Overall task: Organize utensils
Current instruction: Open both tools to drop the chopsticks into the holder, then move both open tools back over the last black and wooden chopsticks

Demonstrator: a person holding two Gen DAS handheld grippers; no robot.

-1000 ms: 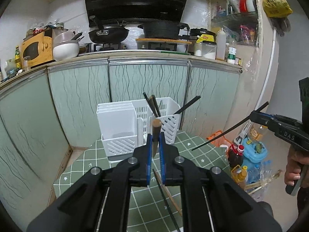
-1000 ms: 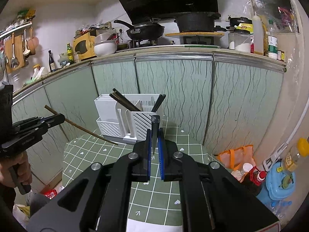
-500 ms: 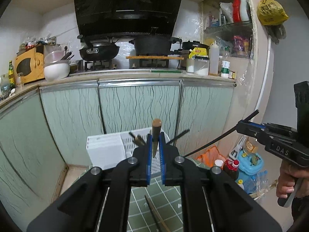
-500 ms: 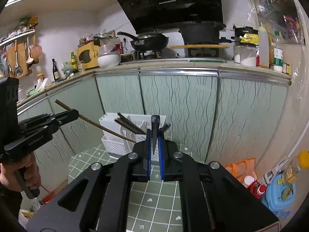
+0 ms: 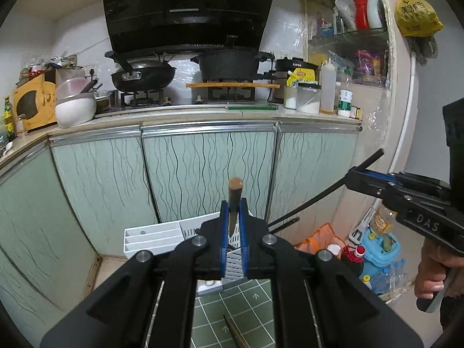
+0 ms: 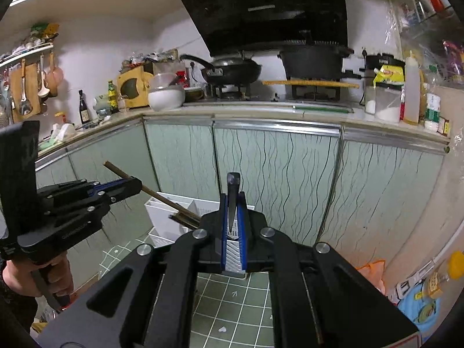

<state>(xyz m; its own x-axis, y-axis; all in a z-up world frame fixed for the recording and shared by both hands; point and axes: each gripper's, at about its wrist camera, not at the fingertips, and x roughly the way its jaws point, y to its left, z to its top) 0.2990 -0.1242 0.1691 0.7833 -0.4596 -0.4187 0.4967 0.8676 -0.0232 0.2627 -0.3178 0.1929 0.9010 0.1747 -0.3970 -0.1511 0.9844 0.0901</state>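
Chopsticks, one per claw: a brown wooden chopstick (image 5: 234, 203), round-ended and slim, stands clamped between the blue pads of the left claw (image 5: 233, 217), its top poking above the fingertips. Seen from the right wrist, the same stick (image 6: 150, 192) runs as a long thin brown rod slanting down toward the white utensil holder (image 6: 162, 220). A black chopstick (image 6: 233, 200), glossy with a squared-off end, is clamped in the right claw (image 6: 233, 217); from the left wrist it (image 5: 316, 200) shows as a long dark rod sloping down from that claw toward the holder, thicker at its upper end.

Below both claws sits the holder (image 5: 153, 239), white plastic with narrow slots on one side and a slatted basket part on the other, dark chopstick tips (image 6: 182, 221) already lying in it. It rests on a surface covered by a green checked cloth (image 6: 232, 307), where another chopstick (image 5: 235, 332) lies loose. Behind rise pale green cabinet doors (image 5: 203, 171) with wavy black lines, and above them a stove with a wok (image 5: 142, 74) and a black pot (image 5: 229, 65)
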